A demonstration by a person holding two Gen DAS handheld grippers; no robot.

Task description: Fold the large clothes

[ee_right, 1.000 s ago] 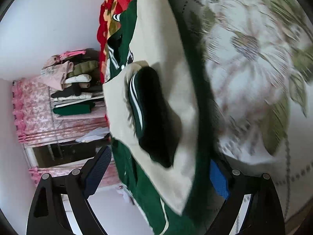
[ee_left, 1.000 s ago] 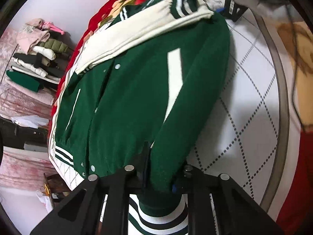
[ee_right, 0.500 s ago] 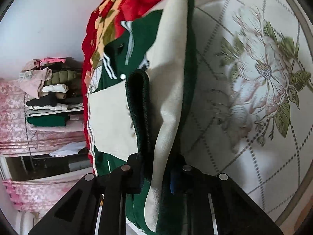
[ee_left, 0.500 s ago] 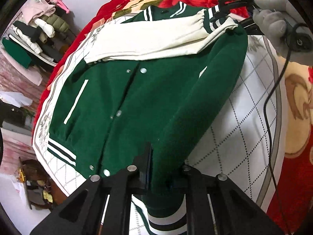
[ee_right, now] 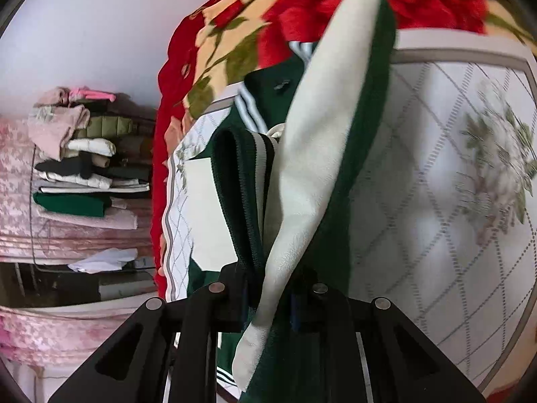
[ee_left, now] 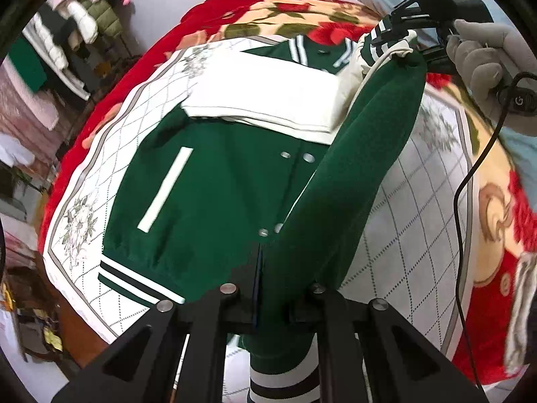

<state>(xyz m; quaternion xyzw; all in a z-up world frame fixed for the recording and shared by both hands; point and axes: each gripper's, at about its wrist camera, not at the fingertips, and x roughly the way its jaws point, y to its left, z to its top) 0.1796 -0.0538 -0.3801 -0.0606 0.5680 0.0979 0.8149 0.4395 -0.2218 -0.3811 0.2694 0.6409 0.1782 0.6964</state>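
White diamond-quilted bedspread (ee_left: 412, 235) over a red floral blanket (ee_left: 268, 10); stacked folded clothes (ee_right: 77, 168) against the wall.
Both hand-held grippers, left (ee_left: 272, 305) and right (ee_right: 268, 302), pinch the green-and-cream varsity jacket (ee_left: 214, 201) ahead; its gripped edges are hidden.

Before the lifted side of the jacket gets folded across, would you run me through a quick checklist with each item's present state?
1. Left gripper shut on the green jacket near its striped hem: ok.
2. Right gripper shut on the jacket's upper edge: ok.
3. Cream sleeve lying across the chest: ok.
4. Striped cuff caught in the right grip: cannot tell.
5. Quilted cover beneath lying flat: ok.
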